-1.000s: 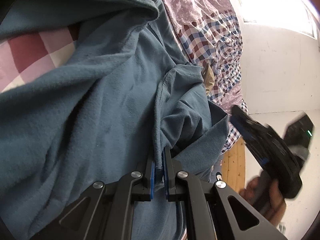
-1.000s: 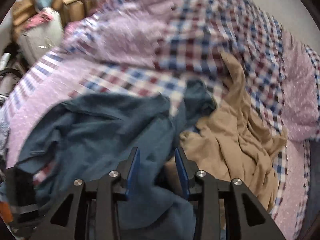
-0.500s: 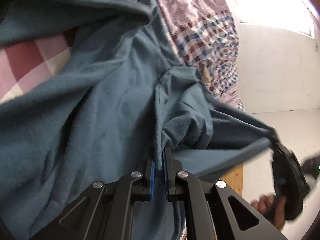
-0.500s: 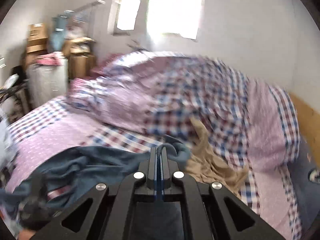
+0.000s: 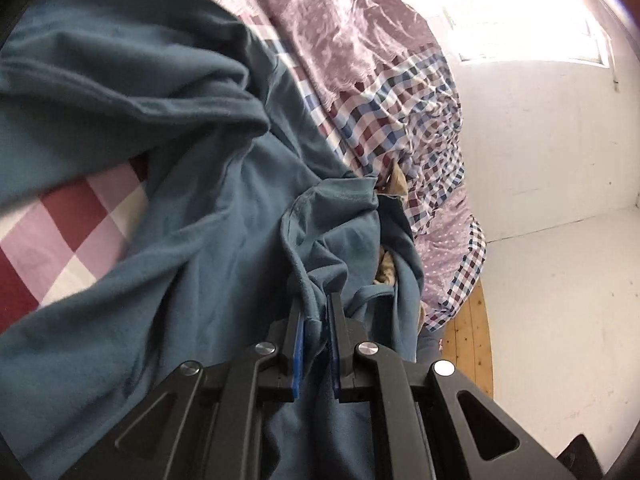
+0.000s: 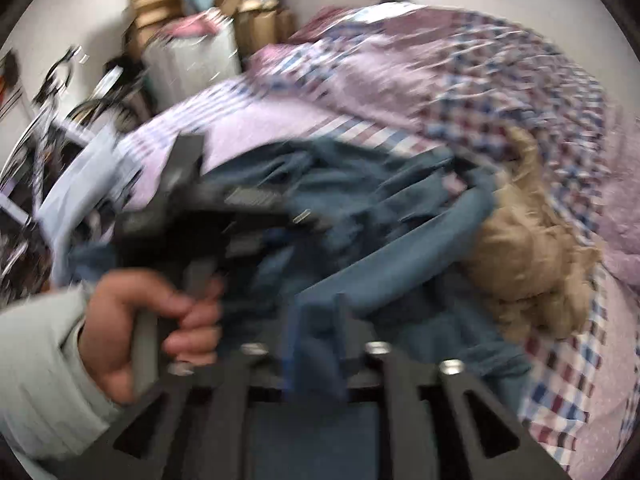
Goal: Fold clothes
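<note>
The blue garment [image 5: 192, 216] is lying rumpled across the checked bedspread [image 5: 72, 232], bunched in thick rolls and loose folds, and the left gripper [image 5: 316, 320] is pinching a hemmed edge of it, fingers narrowed down onto a ridge of fabric. Over in the right wrist view everything is smearing with motion, but the right gripper [image 6: 316, 344] is looking closed down on blue cloth too, a fold of it sitting between the fingers; the blur is keeping me from being fully sure how firm that bite is. The person's left hand [image 6: 160, 320] is wrapping the other tool's handle just beside it. A tan garment [image 6: 528, 256] is lying crumpled against the blue one, touching it on the right. This blue fabric is reading as soft, brushed and light, draping and sagging wherever it is not supported, so it is likely stretching and slumping rather than holding a crease. The best holds, I judge, are the stitched hems and seams, where the cloth is doubled and less likely to be slipping out of the pads.
</note>
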Motion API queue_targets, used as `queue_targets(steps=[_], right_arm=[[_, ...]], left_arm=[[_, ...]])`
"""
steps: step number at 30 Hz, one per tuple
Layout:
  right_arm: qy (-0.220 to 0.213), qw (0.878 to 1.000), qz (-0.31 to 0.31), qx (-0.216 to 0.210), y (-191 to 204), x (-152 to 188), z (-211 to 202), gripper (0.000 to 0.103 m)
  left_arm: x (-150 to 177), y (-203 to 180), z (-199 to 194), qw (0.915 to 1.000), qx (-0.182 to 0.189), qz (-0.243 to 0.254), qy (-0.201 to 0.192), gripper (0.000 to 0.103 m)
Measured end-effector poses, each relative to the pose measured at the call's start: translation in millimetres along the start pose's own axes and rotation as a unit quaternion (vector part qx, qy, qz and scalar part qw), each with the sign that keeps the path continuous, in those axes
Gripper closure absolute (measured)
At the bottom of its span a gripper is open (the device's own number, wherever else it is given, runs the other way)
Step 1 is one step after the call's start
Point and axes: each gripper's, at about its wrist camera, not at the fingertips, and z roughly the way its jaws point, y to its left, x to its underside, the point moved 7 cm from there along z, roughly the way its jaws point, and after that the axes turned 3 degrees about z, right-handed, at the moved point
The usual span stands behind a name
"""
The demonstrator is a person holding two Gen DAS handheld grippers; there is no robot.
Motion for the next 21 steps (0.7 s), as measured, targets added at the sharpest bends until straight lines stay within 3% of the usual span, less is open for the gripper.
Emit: queue_targets(steps=[1,4,11,15,17,19,20,21], right_arm=[[-0.012,1.0,0.008,0.018,-14.5,-8.1,-1.0,0.051],[-0.026,0.997,0.032,0.062,-55.3,-30.2,4.5,0.051],[0.008,0.99,0.11,0.083,-141.1,-76.7,60.7,0.051],[0.025,0.989,0.113,0.092,-160.4,-88.3,88.6,0.051],[0.034,0.989,0.104,0.094,-163.1,-91.8,103.5,0.059],[0.036,0.99,0.095,0.102,-161.2,-91.6,107.7,0.094],[0.037,0.99,0.091,0.106,-160.2,-91.6,109.8,0.1],[0.034,0.989,0.087,0.111,-159.7,-92.2,109.4,0.101]], left_arm=[[-0.1,0.4,0.2,1.0,-0.001,0.0,0.0,0.095],[-0.5,1.7,0.6,1.0,-0.004,-0.002,0.001,0.095],[1.7,2.5,3.9,0.9999,-0.001,-0.003,0.013,0.094],[2.4,0.5,4.2,0.9999,0.0,0.002,0.015,0.094],[2.5,0.8,4.5,0.9999,-0.001,0.003,0.016,0.094],[2.0,2.3,4.5,0.9999,-0.003,0.001,0.016,0.094],[1.6,3.0,4.4,0.9999,-0.004,0.001,0.016,0.094],[1.4,3.4,4.2,0.9999,-0.005,0.0,0.015,0.094]])
